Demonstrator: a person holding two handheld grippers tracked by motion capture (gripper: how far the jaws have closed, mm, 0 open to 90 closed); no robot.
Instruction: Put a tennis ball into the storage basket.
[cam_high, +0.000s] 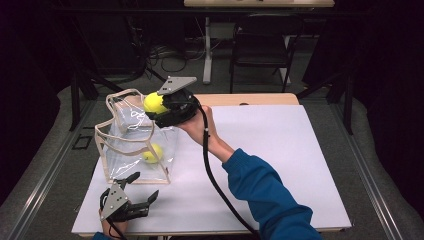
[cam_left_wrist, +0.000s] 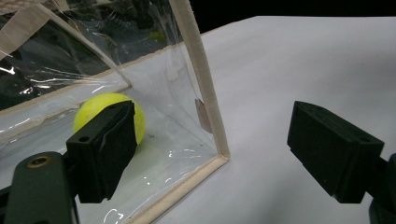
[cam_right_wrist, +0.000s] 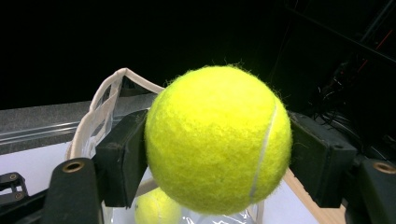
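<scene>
Now the right gripper (cam_high: 156, 106) is clenched on a bright yellow felt tennis ball (cam_high: 154, 102). In the right gripper view this held ball (cam_right_wrist: 218, 139) sits squarely between the two black jaws, and both pads press on its sides, one at the left and one at the right. In the high view the ball is held in the air just above the open top of a clear plastic bag with beige fabric edging (cam_high: 134, 141), near the looped handles. The bag stands upright at the left part of the white table top (cam_high: 280, 165).

A second yellow tennis ball (cam_high: 152, 153) lies inside the bag, on its bottom. In the right gripper view it (cam_right_wrist: 158, 208) shows just under the held ball, behind the clear plastic.

The left gripper (cam_high: 141, 191) rests low on the table in front of the bag, close to its near bottom edge. Its jaws stand wide apart and grasp nothing. In the left gripper view the near corner of the bag (cam_left_wrist: 205, 93) rises between the two jaws, and the ball inside (cam_left_wrist: 108, 114) shows through the plastic, partly behind the left jaw.

The person's blue sleeve (cam_high: 265, 190) comes in from the lower right, and a black cable (cam_high: 212, 175) trails from the right gripper.
</scene>
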